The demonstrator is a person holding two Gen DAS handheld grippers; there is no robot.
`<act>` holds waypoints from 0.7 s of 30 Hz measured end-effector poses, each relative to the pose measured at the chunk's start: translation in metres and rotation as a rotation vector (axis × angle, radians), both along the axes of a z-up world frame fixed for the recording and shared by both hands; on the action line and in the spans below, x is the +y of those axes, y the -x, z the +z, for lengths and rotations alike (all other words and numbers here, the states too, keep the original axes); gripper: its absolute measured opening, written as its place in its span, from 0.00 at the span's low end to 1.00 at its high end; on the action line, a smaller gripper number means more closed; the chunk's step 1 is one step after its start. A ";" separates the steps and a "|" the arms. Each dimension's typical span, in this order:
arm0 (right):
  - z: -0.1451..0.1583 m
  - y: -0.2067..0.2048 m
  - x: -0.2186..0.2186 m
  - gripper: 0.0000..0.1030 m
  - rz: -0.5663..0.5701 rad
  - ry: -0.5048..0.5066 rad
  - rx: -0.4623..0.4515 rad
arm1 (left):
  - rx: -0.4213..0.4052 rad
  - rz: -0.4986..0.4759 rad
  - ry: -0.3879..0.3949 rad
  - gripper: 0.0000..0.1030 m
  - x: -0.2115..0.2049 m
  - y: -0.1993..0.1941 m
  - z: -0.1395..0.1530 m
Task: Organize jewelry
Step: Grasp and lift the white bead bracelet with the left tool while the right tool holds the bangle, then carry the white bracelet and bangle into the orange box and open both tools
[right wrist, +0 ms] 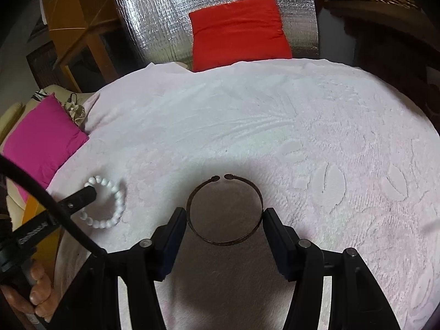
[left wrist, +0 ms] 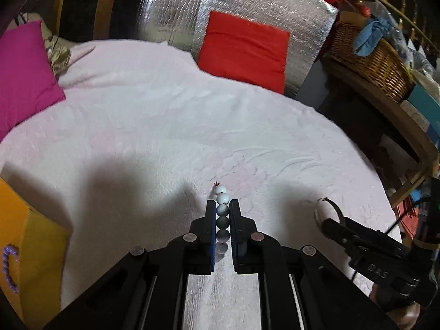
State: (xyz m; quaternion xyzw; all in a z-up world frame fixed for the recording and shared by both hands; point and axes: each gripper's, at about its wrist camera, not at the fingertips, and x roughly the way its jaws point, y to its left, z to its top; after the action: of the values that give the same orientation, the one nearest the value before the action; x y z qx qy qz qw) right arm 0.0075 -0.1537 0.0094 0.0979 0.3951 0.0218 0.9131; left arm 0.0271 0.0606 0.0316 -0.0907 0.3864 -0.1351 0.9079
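My left claw (left wrist: 222, 217) is clamped on one white bead bracelet (left wrist: 222, 209), its far beads over the pale pink blanket (right wrist: 275, 115). My right claw (right wrist: 224, 220) grips one dark open bangle (right wrist: 224, 209) by its sides, its jaws held apart by the ring. I see broad bare blanket ahead of both claws. At the far edge sits one red cushion (right wrist: 239, 30), at the left edge one magenta cushion (right wrist: 41, 140). One yellow box (left wrist: 33, 247) beside my left claw holds one purple bead bracelet (left wrist: 9, 269).
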 end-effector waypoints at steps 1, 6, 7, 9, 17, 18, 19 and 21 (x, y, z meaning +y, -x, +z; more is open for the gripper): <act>0.001 0.001 0.001 0.59 0.001 0.005 -0.007 | -0.009 -0.003 0.006 0.09 0.001 0.003 0.004; 0.006 0.006 0.004 0.59 0.010 -0.006 -0.033 | -0.054 -0.004 0.040 0.09 0.007 0.021 0.023; 0.007 0.007 0.006 0.59 0.013 -0.007 -0.039 | -0.062 -0.002 0.048 0.09 0.008 0.025 0.027; 0.010 0.009 0.010 0.59 0.017 -0.008 -0.050 | -0.084 0.008 0.059 0.09 0.010 0.037 0.038; 0.018 0.032 0.035 0.59 0.045 -0.011 -0.100 | -0.187 0.083 0.100 0.09 0.034 0.086 0.079; 0.020 0.036 0.039 0.59 0.050 -0.003 -0.106 | -0.196 0.093 0.106 0.09 0.039 0.090 0.084; 0.022 0.041 0.046 0.59 0.061 0.015 -0.119 | -0.212 0.112 0.113 0.09 0.047 0.097 0.091; 0.027 0.050 0.057 0.59 0.083 0.025 -0.136 | -0.247 0.152 0.130 0.09 0.069 0.116 0.103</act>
State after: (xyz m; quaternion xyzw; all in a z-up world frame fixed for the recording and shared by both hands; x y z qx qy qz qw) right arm -0.0422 -0.0971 0.0362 0.0680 0.3360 0.0613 0.9374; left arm -0.0887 0.1295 0.1344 -0.1609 0.2543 -0.1008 0.9483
